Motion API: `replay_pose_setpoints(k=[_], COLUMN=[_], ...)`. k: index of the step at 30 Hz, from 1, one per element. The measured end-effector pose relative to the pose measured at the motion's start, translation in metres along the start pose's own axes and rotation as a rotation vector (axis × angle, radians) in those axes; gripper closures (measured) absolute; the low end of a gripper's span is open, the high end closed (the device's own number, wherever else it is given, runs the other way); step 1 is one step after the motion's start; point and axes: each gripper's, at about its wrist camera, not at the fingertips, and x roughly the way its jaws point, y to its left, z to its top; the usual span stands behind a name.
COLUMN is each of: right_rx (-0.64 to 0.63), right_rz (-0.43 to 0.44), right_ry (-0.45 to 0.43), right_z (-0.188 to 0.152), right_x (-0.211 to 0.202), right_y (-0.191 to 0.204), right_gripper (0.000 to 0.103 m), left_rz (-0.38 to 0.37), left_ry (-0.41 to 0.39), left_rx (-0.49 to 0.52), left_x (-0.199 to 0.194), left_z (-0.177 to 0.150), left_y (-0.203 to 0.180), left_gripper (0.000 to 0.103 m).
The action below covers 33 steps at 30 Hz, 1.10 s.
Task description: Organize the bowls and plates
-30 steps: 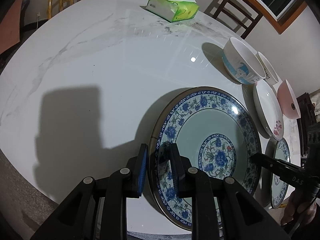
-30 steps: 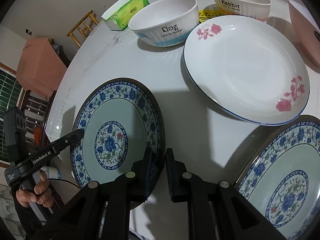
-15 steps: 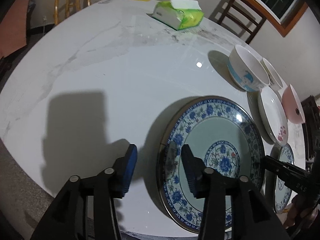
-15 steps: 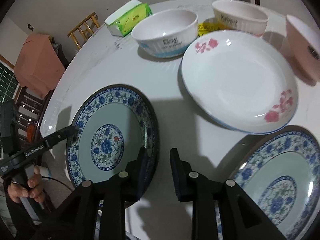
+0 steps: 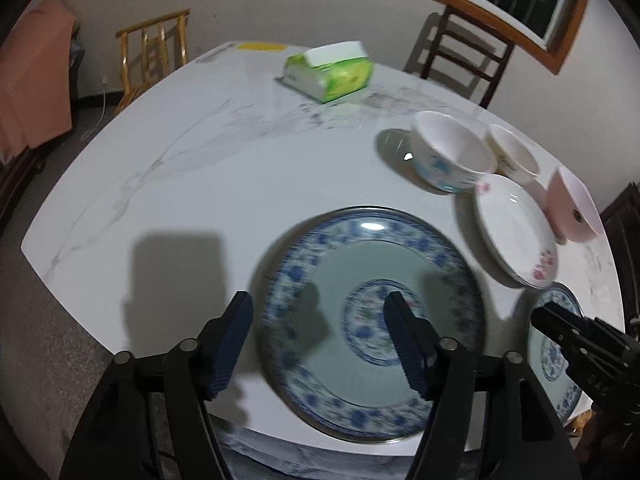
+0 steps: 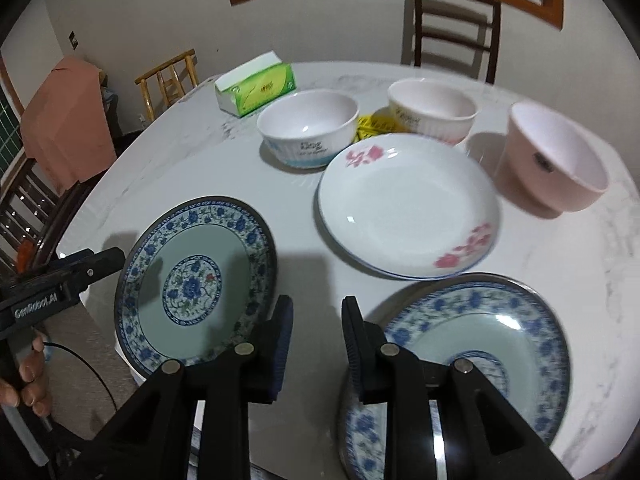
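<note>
Left gripper (image 5: pixel 318 338) fingers just opened wide, empty, above blue plate (image 5: pixel 372 320); right gripper (image 6: pixel 316 338) narrow, just opening, empty. Lift clear without nudging plate.

2 wrist views look down, sharing the table (image 5: pixel 200 168) (close).

the left gripper (image 5: pixel 318 334) is pointing down with its jaws wide apart, just been opening, holding nothing. the right gripper (image 6: pixel 316 334) is pointing down too, jaws opening a little, holding nothing.
</note>
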Motion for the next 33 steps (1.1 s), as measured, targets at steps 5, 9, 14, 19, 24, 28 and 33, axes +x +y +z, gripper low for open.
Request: replay_pose_setpoints(k=[5, 9, 14, 19, 24, 28, 33], right_rx=[0.004, 0.012, 0.028, 0.082, 0.114, 0.124, 0.147], right_rz=[-0.023, -0.053, -0.103, -0.128, -0.167, -0.187, -0.200], right_ry=[-0.028, -0.043, -0.048, -0.050, -0.053, -0.057, -0.050], right_z=[-0.011, -0.023, -0.038, -0.051, -0.065, -0.074, -0.083], right_x=[-0.020, -0.033, -0.042, -0.052, -0.063, -0.069, -0.071], right_y=[-0.011, -0.024, -0.042, -0.068, -0.091, -0.104, -0.119], right_gripper=[0.075, 0.074, 0.074, 0.074, 0.074, 0.074, 0.074], left_rz=[0.002, -0.037, -0.043, -0.062, -0.074, -0.085, -0.092], left_ry=[-0.042, -0.033, -0.037, -0.031, -0.024, -0.017, -0.004], left_rx=[0.080, 0.119, 0.170, 0.201, 0.231, 0.242, 0.262], left_x=[-0.013, -0.017, -0.020, -0.019, -0.020, -0.019, -0.016], left_z=[-0.013, -0.025, -0.037, -0.045, -0.055, -0.060, -0.066], left_y=[-0.038, -0.065, -0.092, -0.111, -0.127, -0.136, -0.147], left_gripper=[0.030, 0.028, 0.028, 0.025, 0.025, 0.025, 0.025])
